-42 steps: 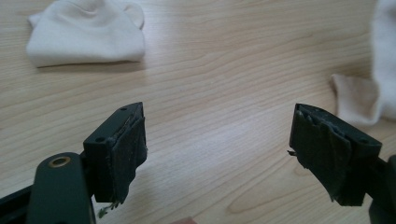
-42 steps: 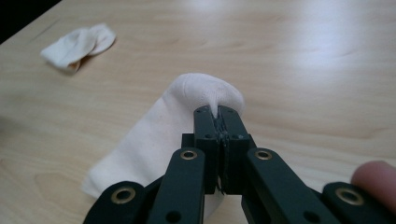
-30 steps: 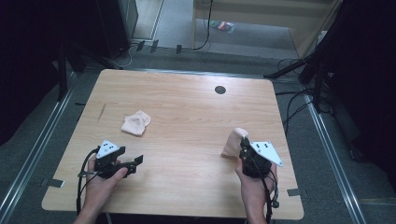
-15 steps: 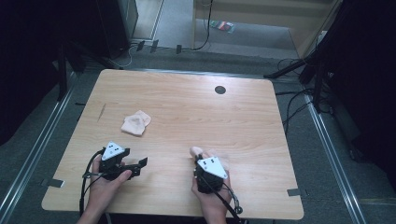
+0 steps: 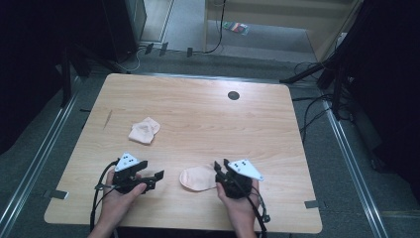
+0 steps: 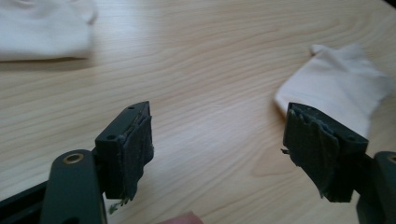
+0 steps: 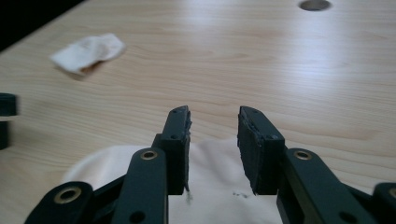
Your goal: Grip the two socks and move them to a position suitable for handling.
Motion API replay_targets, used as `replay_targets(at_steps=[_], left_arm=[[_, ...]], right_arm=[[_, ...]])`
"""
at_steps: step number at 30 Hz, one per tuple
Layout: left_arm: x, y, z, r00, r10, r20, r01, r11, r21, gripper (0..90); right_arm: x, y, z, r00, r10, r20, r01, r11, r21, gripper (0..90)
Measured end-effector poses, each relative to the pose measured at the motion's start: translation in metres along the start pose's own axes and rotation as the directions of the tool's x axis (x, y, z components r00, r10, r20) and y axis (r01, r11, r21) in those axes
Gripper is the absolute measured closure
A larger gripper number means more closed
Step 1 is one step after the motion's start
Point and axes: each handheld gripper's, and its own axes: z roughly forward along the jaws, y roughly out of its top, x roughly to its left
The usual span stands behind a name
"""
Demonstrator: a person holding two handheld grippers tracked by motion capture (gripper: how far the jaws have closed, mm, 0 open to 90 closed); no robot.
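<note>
A wooden table (image 5: 198, 124) carries two pale cloths. The flat cloth (image 5: 197, 178) lies near the front edge, between the two grippers. The crumpled cloth (image 5: 144, 131) sits farther back and to the left of it, well apart, with bare wood all round.

The left gripper (image 5: 157, 175) is held low over the table just left of the flat cloth, pointing toward it. In the left gripper view its jaws stand wide apart with only wood between them; the flat cloth (image 6: 338, 95) lies just beyond the far jaw, and the crumpled cloth (image 6: 44, 30) shows at the upper left corner. A fingertip (image 6: 180, 218) peeks in at the bottom edge.

The right gripper (image 5: 218, 168) is at the right edge of the flat cloth. In the right gripper view its jaws are parted a little, released, hanging over the flat cloth (image 7: 215, 186), which spreads under and behind them without being pinched. Beyond it the crumpled cloth (image 7: 88, 51) lies off to the left, and part of the left gripper (image 7: 7, 119) shows at the left edge.

A round dark hole (image 5: 233, 95) marks the table's back, far from both cloths. Cables (image 5: 317, 106) trail on the floor to the right of the table. Nothing lies between either gripper and the flat cloth.
</note>
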Motion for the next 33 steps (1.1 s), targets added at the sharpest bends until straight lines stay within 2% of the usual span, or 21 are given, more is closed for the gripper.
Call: replay_targets(at_steps=[2,4,6,8,10,11,13,15,18,23,27,31,33], left_arm=[[-0.009,0.001,0.005,0.9995,-0.005,0.032,0.005,1.0,0.004,27.9],[-0.019,0.001,0.011,0.9996,-0.004,0.03,0.003,0.9998,0.021,28.3],[-0.026,0.001,0.016,0.9984,-0.012,0.054,0.01,0.9994,0.033,28.6],[-0.031,-0.001,0.023,0.9983,-0.021,0.055,0.017,0.9979,0.063,29.2],[-0.033,-0.002,0.028,0.9984,-0.034,0.045,0.03,0.9967,0.075,31.0],[-0.033,-0.001,0.029,0.9981,-0.054,0.028,0.052,0.9958,0.076,32.2],[-0.033,0.0,0.03,0.9949,-0.089,0.047,0.086,0.994,0.068,38.8],[-0.035,0.0,0.032,0.9945,-0.093,0.048,0.09,0.9936,0.069,41.1],[-0.039,-0.002,0.038,0.9944,-0.085,0.062,0.079,0.9922,0.097,45.6],[-0.047,-0.005,0.044,0.9961,-0.057,0.068,0.048,0.9918,0.118,51.9],[-0.051,-0.006,0.047,0.9989,-0.027,0.039,0.022,0.9927,0.119,58.4],[-0.051,-0.008,0.047,0.9991,-0.007,0.043,0.002,0.993,0.118,78.3],[-0.049,-0.008,0.046,0.9986,-0.001,0.054,-0.005,0.9937,0.112,88.3]], right_arm=[[-0.017,0.001,0.001,0.9998,0.01,0.015,-0.01,0.999,0.034,64.5],[-0.03,0.001,0.003,0.9996,0.01,0.026,-0.012,0.997,0.074,64.1],[-0.039,-0.002,0.002,0.9987,-0.001,0.05,-0.003,0.997,0.077,64.2],[-0.045,-0.005,0.003,0.9992,0.009,0.039,-0.012,0.996,0.09,63.8],[-0.046,-0.008,0.008,0.9996,-0.014,0.026,0.011,0.994,0.113,62.6],[-0.046,-0.009,0.011,0.9992,-0.025,0.03,0.021,0.993,0.119,61.6],[-0.048,-0.011,0.018,0.9998,-0.013,0.016,0.011,0.991,0.135,59.2],[-0.05,-0.013,0.025,0.9995,0.011,0.03,-0.015,0.988,0.153,52.9],[-0.05,-0.014,0.032,0.9991,0.031,0.029,-0.036,0.983,0.181,52.9],[-0.047,-0.019,0.034,0.9995,0.03,0.007,-0.03,0.979,0.203,58.3],[-0.048,-0.02,0.034,0.9989,0.044,0.018,-0.047,0.976,0.214,64.3],[-0.048,-0.021,0.033,0.9983,0.034,0.046,-0.044,0.975,0.219,79.5],[-0.047,-0.022,0.032,0.9989,0.035,0.032,-0.041,0.972,0.229,88.2]])
